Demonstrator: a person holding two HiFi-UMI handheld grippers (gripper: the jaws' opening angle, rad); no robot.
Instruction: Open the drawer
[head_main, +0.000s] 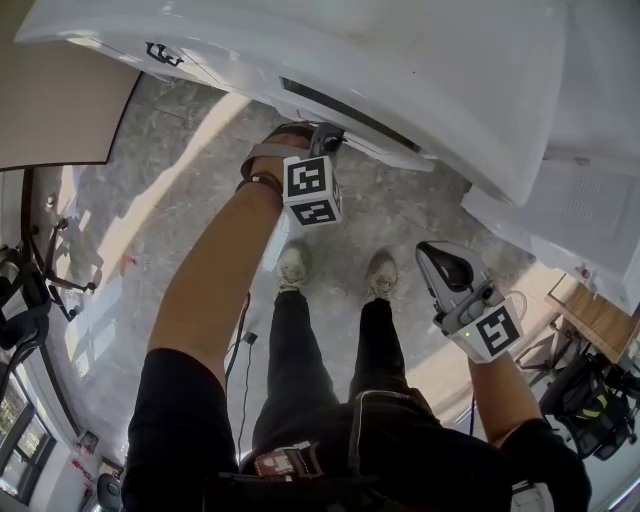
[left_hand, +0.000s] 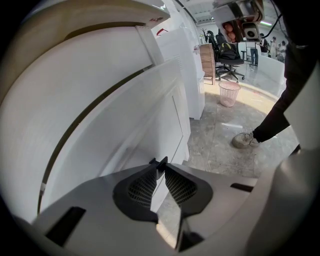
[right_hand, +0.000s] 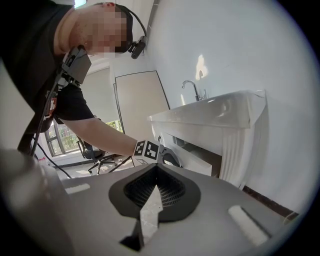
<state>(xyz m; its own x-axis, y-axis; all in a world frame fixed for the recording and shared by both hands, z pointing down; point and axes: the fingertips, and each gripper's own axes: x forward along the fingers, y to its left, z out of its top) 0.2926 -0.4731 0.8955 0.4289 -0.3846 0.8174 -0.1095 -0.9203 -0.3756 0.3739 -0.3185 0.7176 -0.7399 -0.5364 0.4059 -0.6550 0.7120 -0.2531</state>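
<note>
The drawer (right_hand: 197, 162) front looks smooth glossy white, the floor (head_main: 170, 200) polished mottled stone, the tap (right_hand: 192, 89) shiny metal

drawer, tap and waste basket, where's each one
drawer (right_hand: 192, 155): right gripper view, its white front panel
tap (right_hand: 195, 91): right gripper view, its curved neck
waste basket (left_hand: 229, 94): left gripper view, its mesh side

Our right gripper (right_hand: 156, 167) fills the foreground, its jaws closed tip to tip with nothing between them. Past it, our bare forearm (right_hand: 105, 133) reaches to the left gripper (right_hand: 170, 158) (its marker cube faces us). That gripper sits at the front of the drawer (right_hand: 192, 159), which is pulled partly out beneath the white sink counter (right_hand: 210, 112). A faucet (right_hand: 192, 90) stands on the counter, and an office chair (right_hand: 98, 160) shows under the arm.
</note>
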